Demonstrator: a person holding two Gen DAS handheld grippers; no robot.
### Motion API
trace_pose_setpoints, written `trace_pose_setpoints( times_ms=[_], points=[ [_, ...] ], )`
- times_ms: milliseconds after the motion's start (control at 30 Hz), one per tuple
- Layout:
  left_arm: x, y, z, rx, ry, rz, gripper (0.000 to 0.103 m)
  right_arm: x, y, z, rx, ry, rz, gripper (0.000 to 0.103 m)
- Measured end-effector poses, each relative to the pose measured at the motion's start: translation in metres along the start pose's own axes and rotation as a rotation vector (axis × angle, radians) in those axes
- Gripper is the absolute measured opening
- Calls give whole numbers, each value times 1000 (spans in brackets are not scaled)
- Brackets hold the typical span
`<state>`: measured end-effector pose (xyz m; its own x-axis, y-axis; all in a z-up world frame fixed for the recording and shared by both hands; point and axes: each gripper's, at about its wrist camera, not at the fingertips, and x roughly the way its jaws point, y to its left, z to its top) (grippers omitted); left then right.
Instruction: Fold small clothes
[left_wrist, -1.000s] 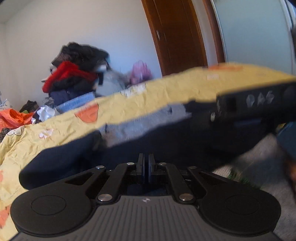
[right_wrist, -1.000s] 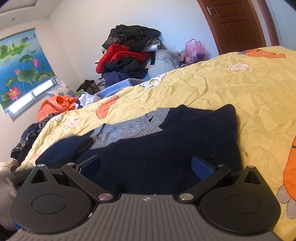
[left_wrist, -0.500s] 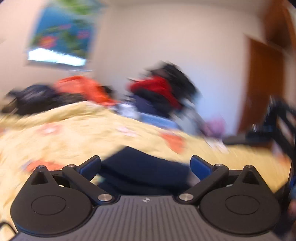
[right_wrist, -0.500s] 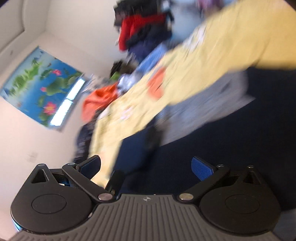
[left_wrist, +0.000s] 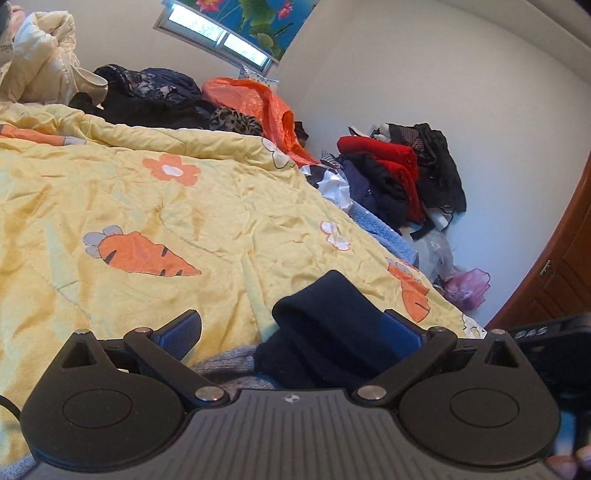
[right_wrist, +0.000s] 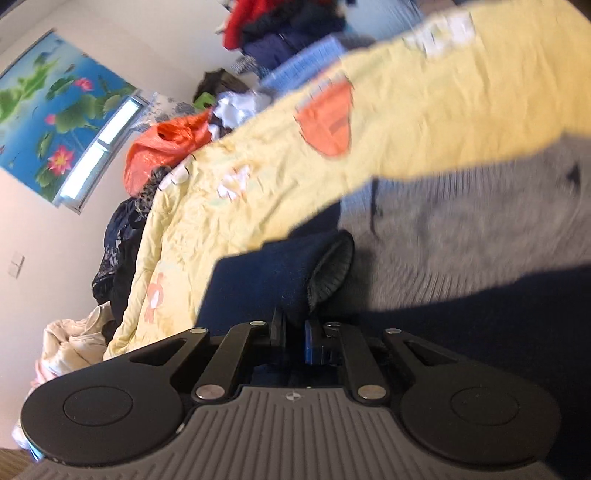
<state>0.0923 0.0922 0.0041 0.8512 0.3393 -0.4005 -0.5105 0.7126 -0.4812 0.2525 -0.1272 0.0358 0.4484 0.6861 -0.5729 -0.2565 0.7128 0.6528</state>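
A small navy sweater with a grey chest panel (right_wrist: 461, 236) lies on the yellow carrot-print quilt (left_wrist: 155, 206). My left gripper (left_wrist: 291, 332) is open, its blue pads apart, and a folded navy sleeve (left_wrist: 332, 317) lies between the fingers and leans against the right pad. My right gripper (right_wrist: 293, 334) is shut on the navy sleeve (right_wrist: 273, 273) near its ribbed cuff (right_wrist: 330, 273). The right gripper's body (left_wrist: 550, 343) shows at the right edge of the left wrist view.
Piles of clothes line the far side of the bed: a red and black heap (left_wrist: 399, 177), an orange bag (left_wrist: 258, 103), dark garments (left_wrist: 147, 92) and a cream jacket (left_wrist: 40, 62). A wooden door (left_wrist: 565, 273) stands at the right. A lotus blind (right_wrist: 48, 107) covers the window.
My left gripper has opened and swung left toward the sleeve end. My right gripper has tilted, dropped to the sleeve and shut on it.
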Motion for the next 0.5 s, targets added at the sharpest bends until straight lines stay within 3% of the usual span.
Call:
trace_pose_setpoints(
  times_ms=[100,200,300,400,500],
  points=[
    [4,0,7,6,48,-38,103,-38,-3,12,6,-69,68,14],
    [0,8,23,-1,94,-131,103,-94,-19,21,21,-146,142,14],
    [16,13,51,-7,172,-203,103,-137,-51,26,59,-161,161,14],
    [57,1,74,98,343,-218,103,-158,-88,20,85,-138,71,14],
    [97,-10,80,128,551,-275,101,-161,-114,10,123,-120,24,14]
  ],
)
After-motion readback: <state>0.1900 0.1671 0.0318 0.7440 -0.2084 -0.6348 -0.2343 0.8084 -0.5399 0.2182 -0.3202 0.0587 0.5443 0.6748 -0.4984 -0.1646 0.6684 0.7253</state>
